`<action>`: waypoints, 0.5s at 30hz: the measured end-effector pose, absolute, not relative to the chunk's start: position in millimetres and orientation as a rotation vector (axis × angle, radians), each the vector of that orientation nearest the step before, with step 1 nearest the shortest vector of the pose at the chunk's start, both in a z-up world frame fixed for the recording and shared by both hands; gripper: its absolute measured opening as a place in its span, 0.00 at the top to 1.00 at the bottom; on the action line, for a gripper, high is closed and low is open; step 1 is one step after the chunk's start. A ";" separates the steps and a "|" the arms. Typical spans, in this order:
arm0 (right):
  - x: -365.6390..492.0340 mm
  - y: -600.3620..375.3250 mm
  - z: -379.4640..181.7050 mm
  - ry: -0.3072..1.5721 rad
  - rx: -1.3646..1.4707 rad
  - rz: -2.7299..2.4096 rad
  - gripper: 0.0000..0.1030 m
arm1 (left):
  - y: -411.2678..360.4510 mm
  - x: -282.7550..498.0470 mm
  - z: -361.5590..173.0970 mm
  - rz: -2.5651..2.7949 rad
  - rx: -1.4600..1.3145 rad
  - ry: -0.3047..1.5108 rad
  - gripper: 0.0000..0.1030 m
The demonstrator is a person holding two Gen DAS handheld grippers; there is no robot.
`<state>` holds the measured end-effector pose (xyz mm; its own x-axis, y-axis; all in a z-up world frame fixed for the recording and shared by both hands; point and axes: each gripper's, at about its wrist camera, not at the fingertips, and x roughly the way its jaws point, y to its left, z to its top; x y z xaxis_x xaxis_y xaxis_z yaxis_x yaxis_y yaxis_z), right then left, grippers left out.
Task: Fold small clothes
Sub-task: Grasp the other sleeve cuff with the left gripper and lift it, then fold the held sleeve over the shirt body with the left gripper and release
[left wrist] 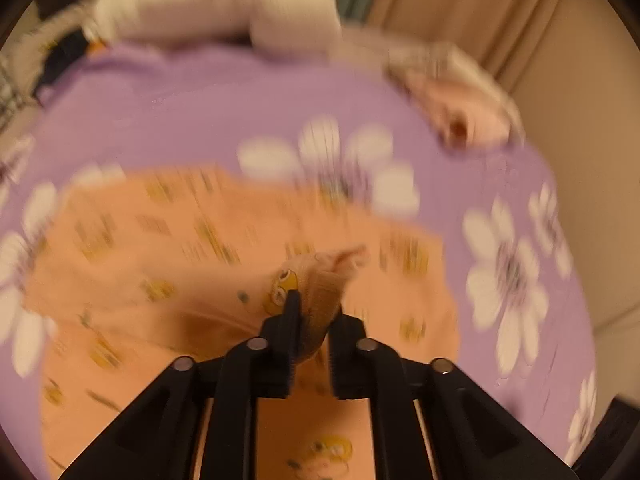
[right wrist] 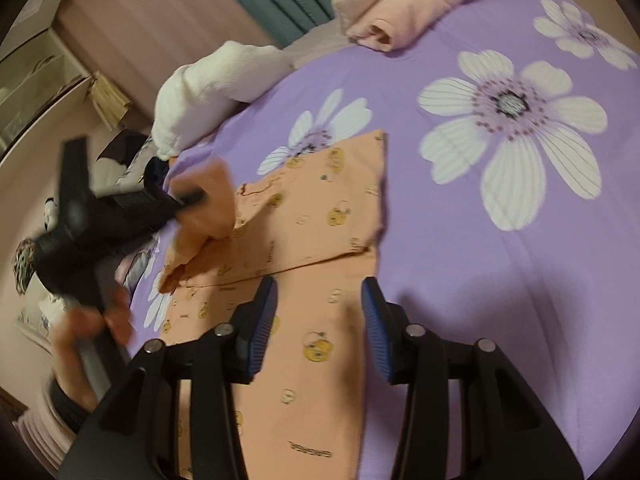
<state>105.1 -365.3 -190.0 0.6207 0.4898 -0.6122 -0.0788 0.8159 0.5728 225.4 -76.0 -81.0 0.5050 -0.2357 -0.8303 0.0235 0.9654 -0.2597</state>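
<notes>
Black right gripper [right wrist: 318, 320] hangs at six o'clock with its blue-padded jaws apart and nothing between them, just above the orange garment [right wrist: 304, 240]. That garment, printed with small yellow figures, lies partly folded on the purple flowered bedspread [right wrist: 500, 240]. At nine o'clock the left gripper [left wrist: 314, 312] pinches a bunched corner of the same cloth. Folded pink clothes [right wrist: 404, 16] sit at twelve o'clock, near the bed's far edge.

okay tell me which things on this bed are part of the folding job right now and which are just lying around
In the job: orange garment, left gripper pinching its ribbed cuff, right gripper open above it.

Lying about: folded pink cloth, white bundle, purple flowered bedsheet.
</notes>
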 end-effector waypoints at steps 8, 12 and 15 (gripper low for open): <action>120.5 -368.5 -188.4 0.842 0.597 0.377 0.47 | -44.5 195.9 -74.8 -0.271 -0.301 1.037 0.36; 140.8 -342.2 -189.4 0.866 0.608 0.449 0.47 | 3.0 188.0 -64.2 -0.202 -0.293 0.952 0.35; 160.3 -316.5 -194.4 0.909 0.587 0.481 0.47 | 40.5 192.0 -65.1 -0.103 -0.283 0.927 0.35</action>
